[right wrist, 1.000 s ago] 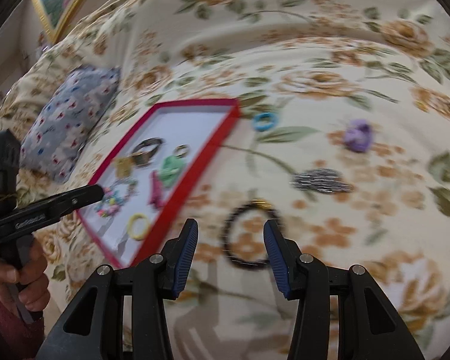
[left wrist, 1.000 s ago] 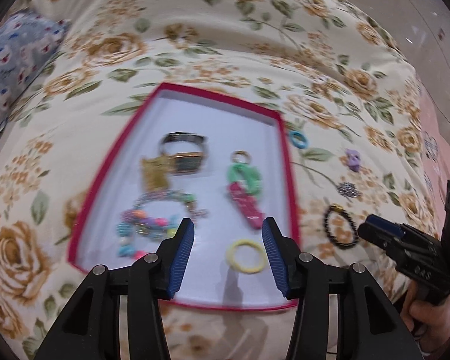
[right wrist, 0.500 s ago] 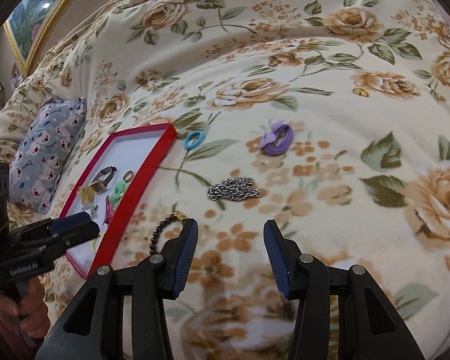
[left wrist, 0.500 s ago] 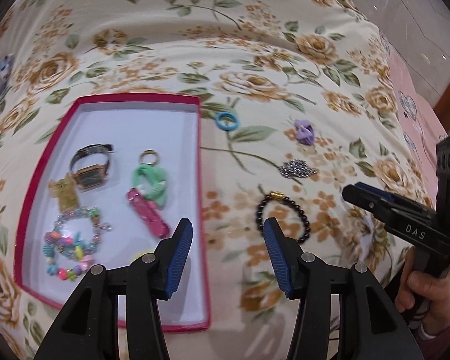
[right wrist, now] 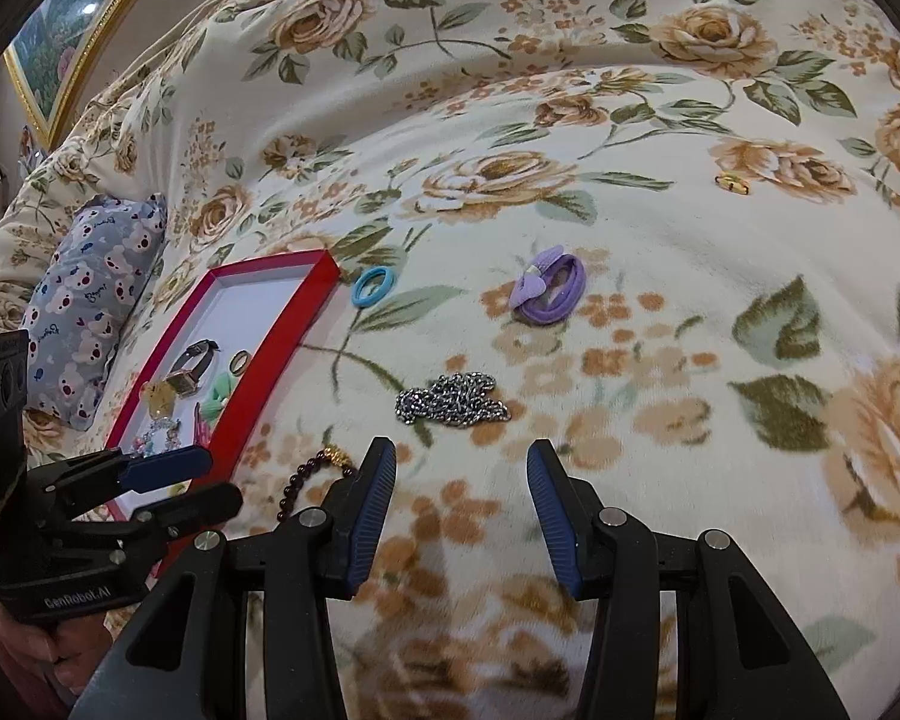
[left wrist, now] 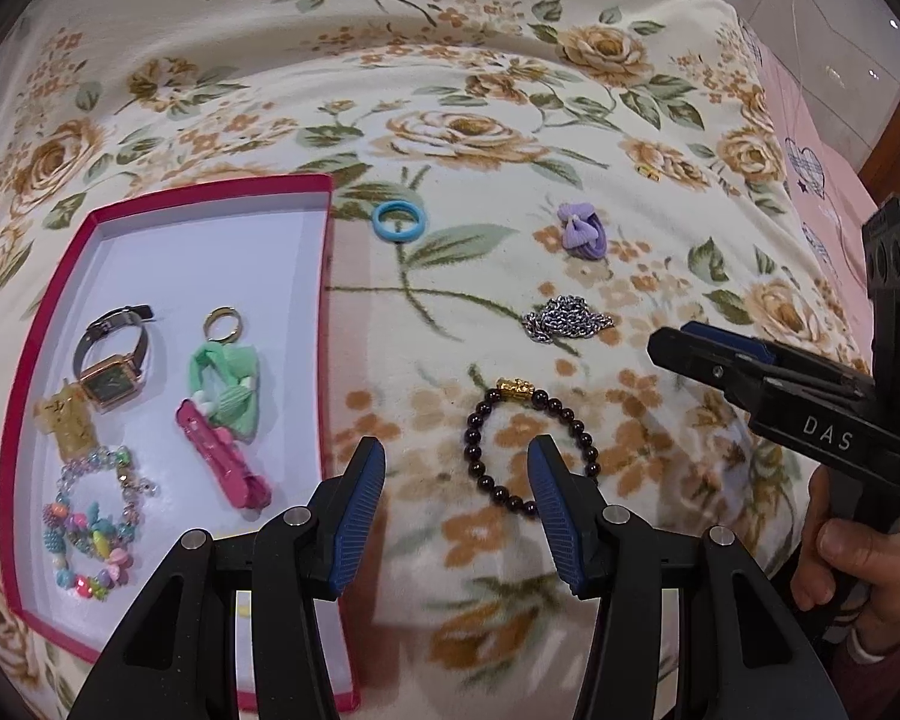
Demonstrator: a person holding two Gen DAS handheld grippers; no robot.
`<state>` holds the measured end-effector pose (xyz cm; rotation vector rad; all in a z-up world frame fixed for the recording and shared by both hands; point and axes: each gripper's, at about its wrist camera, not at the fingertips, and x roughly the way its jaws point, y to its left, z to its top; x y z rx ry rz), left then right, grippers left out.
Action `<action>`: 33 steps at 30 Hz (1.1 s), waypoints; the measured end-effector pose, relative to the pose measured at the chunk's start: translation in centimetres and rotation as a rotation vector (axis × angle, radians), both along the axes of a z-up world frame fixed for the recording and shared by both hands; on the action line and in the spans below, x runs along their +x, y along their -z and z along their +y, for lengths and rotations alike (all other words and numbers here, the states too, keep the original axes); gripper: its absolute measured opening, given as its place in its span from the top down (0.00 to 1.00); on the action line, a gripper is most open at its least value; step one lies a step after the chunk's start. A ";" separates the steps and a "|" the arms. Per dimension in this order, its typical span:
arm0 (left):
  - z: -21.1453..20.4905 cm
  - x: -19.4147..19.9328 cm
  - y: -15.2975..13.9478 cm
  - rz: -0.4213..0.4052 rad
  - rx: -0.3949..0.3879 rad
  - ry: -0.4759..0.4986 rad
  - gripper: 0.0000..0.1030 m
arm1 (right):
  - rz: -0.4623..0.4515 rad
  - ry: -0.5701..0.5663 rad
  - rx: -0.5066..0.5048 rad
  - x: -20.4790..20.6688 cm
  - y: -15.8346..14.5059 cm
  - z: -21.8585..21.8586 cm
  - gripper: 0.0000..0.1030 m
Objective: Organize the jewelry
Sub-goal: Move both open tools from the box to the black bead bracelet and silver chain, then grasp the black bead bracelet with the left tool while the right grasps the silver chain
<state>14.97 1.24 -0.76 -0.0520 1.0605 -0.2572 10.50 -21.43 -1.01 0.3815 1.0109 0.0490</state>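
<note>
A red-rimmed white tray (left wrist: 329, 252) on the floral bedspread holds a watch (left wrist: 111, 360), a gold ring (left wrist: 222, 324), green and pink clips (left wrist: 222, 420) and a beaded bracelet (left wrist: 90, 516). Loose on the spread lie a dark bead bracelet (left wrist: 480, 450), a silver chain (left wrist: 564, 318), a blue ring (left wrist: 398, 221) and a purple bow tie (left wrist: 582, 233). My left gripper (left wrist: 456, 498) is open and empty, just before the dark bracelet. My right gripper (right wrist: 462, 510) is open and empty, a little short of the chain (right wrist: 450, 402).
A small gold item (right wrist: 732, 183) lies far right on the spread. A grey bear-print pillow (right wrist: 90, 300) sits left of the tray (right wrist: 294, 312). A framed picture (right wrist: 72, 18) leans at the upper left. A pink surface (left wrist: 810, 180) borders the spread on the right.
My left gripper has swung right, from over the tray to the dark bead bracelet. My right gripper has moved right and forward, from the bracelet toward the silver chain.
</note>
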 end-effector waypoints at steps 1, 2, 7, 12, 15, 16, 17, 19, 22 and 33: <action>-0.2 0.2 0.2 0.004 0.004 0.003 0.52 | 0.003 -0.003 -0.001 0.2 0.1 0.0 0.54; -0.5 0.6 0.6 0.013 0.011 0.011 0.52 | 0.005 -0.005 -0.002 0.4 0.3 -0.1 0.54; -1.4 2.0 2.3 0.066 0.021 0.023 0.52 | 0.021 -0.016 -0.005 1.4 1.1 -0.2 0.54; -2.0 3.2 3.7 0.101 0.036 0.028 0.53 | 0.038 -0.034 -0.011 2.5 1.8 -0.1 0.53; -2.4 3.5 4.0 0.088 0.047 0.037 0.56 | 0.047 -0.053 -0.025 3.1 2.4 0.1 0.49; -2.5 3.6 4.1 0.085 0.046 0.038 0.59 | 0.051 -0.059 -0.031 3.3 2.6 0.3 0.49; -2.5 3.7 4.2 0.081 0.046 0.039 0.61 | 0.057 -0.068 -0.040 3.6 2.9 0.4 0.49; -2.6 3.7 4.3 0.072 0.051 0.044 0.70 | 0.061 -0.083 -0.056 4.0 3.3 0.6 0.48; -2.7 3.6 4.3 0.049 0.073 0.060 0.83 | 0.060 -0.113 -0.087 4.5 3.6 1.2 0.46; -2.1 3.2 3.9 0.034 0.024 0.072 0.94 | 0.057 -0.175 -0.210 5.5 4.1 2.7 0.78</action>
